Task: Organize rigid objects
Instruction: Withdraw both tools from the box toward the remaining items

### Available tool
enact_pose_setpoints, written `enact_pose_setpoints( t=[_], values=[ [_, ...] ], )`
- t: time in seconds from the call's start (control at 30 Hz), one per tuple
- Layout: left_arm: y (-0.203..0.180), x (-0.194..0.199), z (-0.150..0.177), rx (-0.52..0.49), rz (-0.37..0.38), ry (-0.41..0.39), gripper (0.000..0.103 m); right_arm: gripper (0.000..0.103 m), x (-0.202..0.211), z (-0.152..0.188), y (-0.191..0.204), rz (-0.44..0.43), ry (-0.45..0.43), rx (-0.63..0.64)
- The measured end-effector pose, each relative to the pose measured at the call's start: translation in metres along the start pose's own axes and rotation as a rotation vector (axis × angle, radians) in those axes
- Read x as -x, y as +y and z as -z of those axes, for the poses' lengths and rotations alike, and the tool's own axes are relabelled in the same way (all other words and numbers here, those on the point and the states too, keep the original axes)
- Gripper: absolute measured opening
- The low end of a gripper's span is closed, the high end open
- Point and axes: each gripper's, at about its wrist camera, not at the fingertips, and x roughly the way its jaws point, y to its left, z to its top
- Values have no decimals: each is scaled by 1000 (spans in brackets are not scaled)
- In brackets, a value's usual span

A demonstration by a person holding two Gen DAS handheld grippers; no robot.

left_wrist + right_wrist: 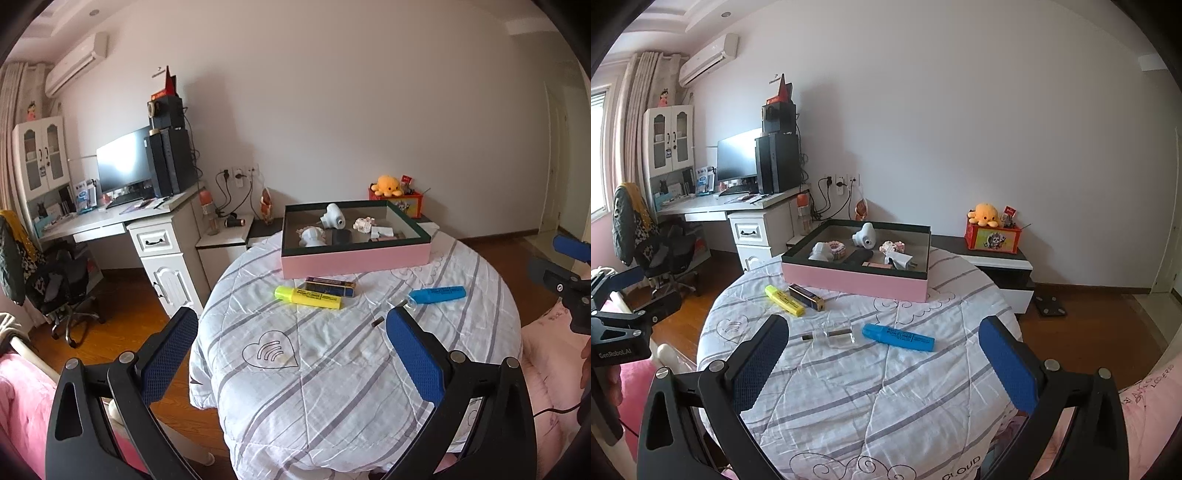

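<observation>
Ahead of my right tool (882,354), on the quilted tabletop (849,398): blue highlighter (898,337) just beyond its spread fingers, clear case (839,333) beside it. Pink box (857,282) further off, several items already inside. Yellow highlighter (307,297) and dark box (330,287) lie ahead of my left tool (291,350). Both tools wide open, empty, touching nothing. I judge sorting partway done; next, descend and pinch a highlighter.
</observation>
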Motion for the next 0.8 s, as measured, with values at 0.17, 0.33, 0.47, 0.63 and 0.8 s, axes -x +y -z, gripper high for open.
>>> enact_pose_setpoints(
  t=[0.17, 0.33, 0.47, 0.63, 0.8],
  values=[
    [-8, -10, 0, -22, 8, 19, 103, 103, -12, 3, -1, -6, 26, -1],
    [-15, -25, 3, -43, 15, 52, 103, 103, -25, 6, -4, -7, 58, -5],
    [-19, -37, 6, -55, 20, 81, 103, 103, -36, 9, -8, -7, 88, -8],
    [-21, -57, 9, -44, 54, 130, 103, 103, -52, 17, -14, -9, 123, -18],
    [-31, -85, 16, -31, 73, 200, 103, 103, -70, 26, -24, -8, 164, -38]
  ],
)
